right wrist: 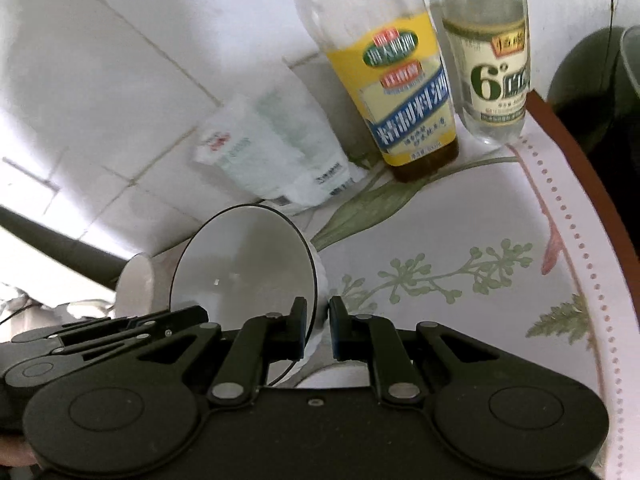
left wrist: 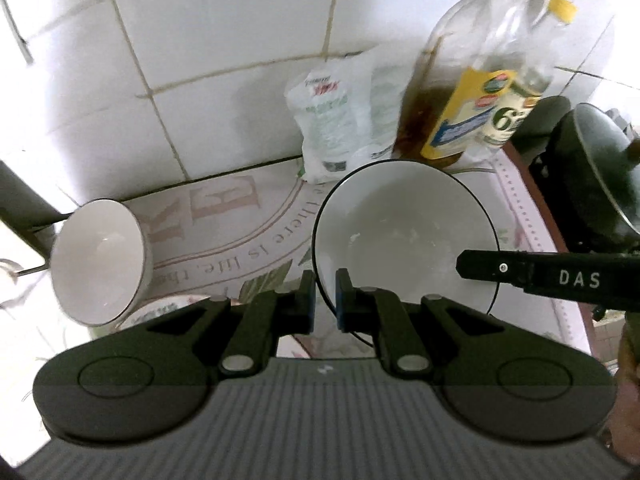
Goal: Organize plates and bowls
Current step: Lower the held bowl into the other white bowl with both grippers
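Glossy white glazed bowl (left wrist: 404, 232), clear glass bottles (right wrist: 380, 60), matt black plastic tongs (left wrist: 324, 300), smooth printed tablecloth (right wrist: 460, 220).

Left gripper (left wrist: 324, 300) clamped on black-rimmed white bowl (left wrist: 404, 232) rim; smaller bowl (left wrist: 100, 260) left.

Left tool (left wrist: 324, 300) clamped, tilted downward, right tool (right wrist: 318, 326) likewise (fingers nearly together)

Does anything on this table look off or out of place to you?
Yes: the big white bowl has pale dried smears inside, so it looks unwashed. Both tongs, left and right, pinch its rim. A smaller white cup beside it looks tipped over.
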Available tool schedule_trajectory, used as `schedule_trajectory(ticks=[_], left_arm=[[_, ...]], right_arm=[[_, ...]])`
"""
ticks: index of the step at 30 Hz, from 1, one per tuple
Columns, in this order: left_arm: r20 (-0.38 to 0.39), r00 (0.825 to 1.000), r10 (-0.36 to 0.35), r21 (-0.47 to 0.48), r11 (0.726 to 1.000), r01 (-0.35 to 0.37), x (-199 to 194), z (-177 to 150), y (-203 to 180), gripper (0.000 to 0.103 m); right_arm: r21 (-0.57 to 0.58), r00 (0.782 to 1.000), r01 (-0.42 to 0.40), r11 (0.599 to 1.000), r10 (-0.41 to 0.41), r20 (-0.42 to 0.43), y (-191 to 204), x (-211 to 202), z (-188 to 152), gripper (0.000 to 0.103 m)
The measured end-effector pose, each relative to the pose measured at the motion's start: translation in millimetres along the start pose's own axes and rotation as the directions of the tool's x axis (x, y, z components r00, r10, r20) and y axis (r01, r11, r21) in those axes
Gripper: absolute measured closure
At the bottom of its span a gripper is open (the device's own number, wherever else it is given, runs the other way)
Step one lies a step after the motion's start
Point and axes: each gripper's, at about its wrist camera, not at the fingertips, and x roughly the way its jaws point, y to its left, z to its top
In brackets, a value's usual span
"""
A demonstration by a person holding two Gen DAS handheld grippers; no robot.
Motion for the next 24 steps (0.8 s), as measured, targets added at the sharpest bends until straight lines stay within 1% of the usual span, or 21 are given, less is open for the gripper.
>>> schedule_trajectory(ticks=[6, 12, 19, 24], left_arm=[[0.03, 0.999, 0.011, 0.023, 1.0, -0.011, -43.8, -13.1, -17.8, 0.095], [0.046, 0.999, 0.005, 0.003, 1.0, -0.005, -69.6, -31.2, -31.5, 0.095], [0.045, 0.999, 0.001, -0.028, 1.0, 0.0, -80.3, -53.7, -43.4, 0.094], [0.015, 1.0, 0.006, -0.043, 0.999, -0.005, -65.7, -70.0, -51.5, 0.094]], right_arm=[[-0.061, 1.0, -0.001, 0.998, 0.0, -0.011, 11.7, -43.2, -12.9, 0.087], [-0.086, 1.0, -0.015, 0.996, 0.015, -0.002, 12.8, -73.7, -29.7, 0.086], [-0.115, 1.0, -0.006, 0.993, 0.007, 0.009, 6.4, -89.1, -50.4, 0.086], [-0.122, 1.0, 0.019, 0.992, -0.021, -0.015, -5.4, -80.5, -65.1, 0.086]])
